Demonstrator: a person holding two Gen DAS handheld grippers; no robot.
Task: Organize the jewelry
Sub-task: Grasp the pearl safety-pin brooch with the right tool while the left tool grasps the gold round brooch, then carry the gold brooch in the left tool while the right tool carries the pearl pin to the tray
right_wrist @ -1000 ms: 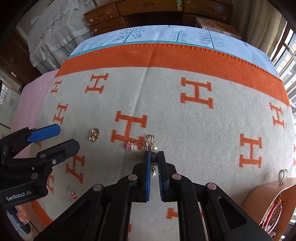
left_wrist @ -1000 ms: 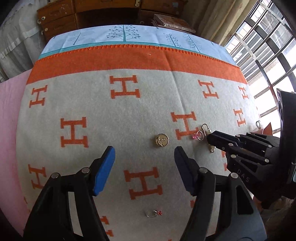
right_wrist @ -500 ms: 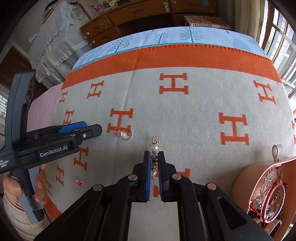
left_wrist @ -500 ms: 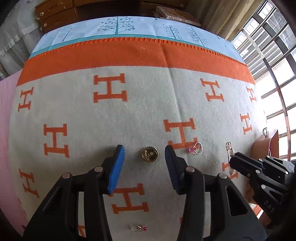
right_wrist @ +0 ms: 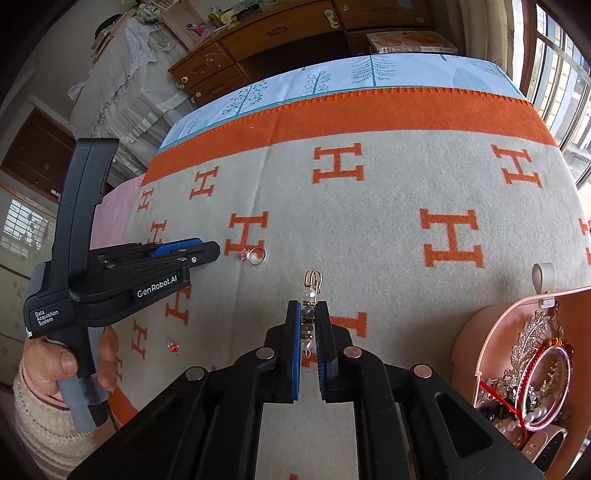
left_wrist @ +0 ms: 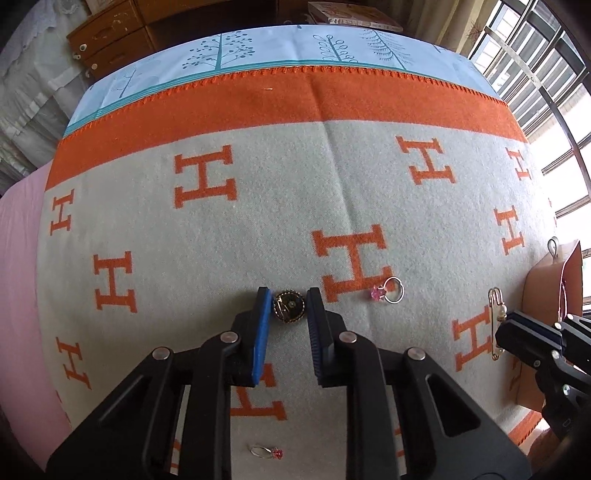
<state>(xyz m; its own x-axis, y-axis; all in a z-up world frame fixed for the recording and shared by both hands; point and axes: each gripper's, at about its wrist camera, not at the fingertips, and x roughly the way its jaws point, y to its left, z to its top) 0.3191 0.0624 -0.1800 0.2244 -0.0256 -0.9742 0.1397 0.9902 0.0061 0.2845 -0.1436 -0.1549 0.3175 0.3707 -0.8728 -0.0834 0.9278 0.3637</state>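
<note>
We see the left hand-held gripper [left_wrist: 288, 308] closing around the round gold brooch [left_wrist: 288, 307] on the blanket [left_wrist: 258, 206], perhaps not yet pressing it. The right hand-held gripper [right_wrist: 308, 314] clamps the pearl pin [right_wrist: 309, 295], lifted beside the pink jewelry case [right_wrist: 476, 332].

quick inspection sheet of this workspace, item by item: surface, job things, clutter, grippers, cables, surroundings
surface: grey blanket with orange H marks and an orange border, laid over a light blue sheet.
job's things: round gold brooch, pink-stone ring and red-stone ring lie loose on the blanket; pearl pin is lifted; pink jewelry box at the right edge holds more pieces.
clutter: nothing seen.
grippers: left gripper is closing around the brooch, pads not clearly pressing yet; right gripper is shut on the pearl pin.
cables: nothing seen.
surroundings: wooden drawers, window bars, white lace cover.
</note>
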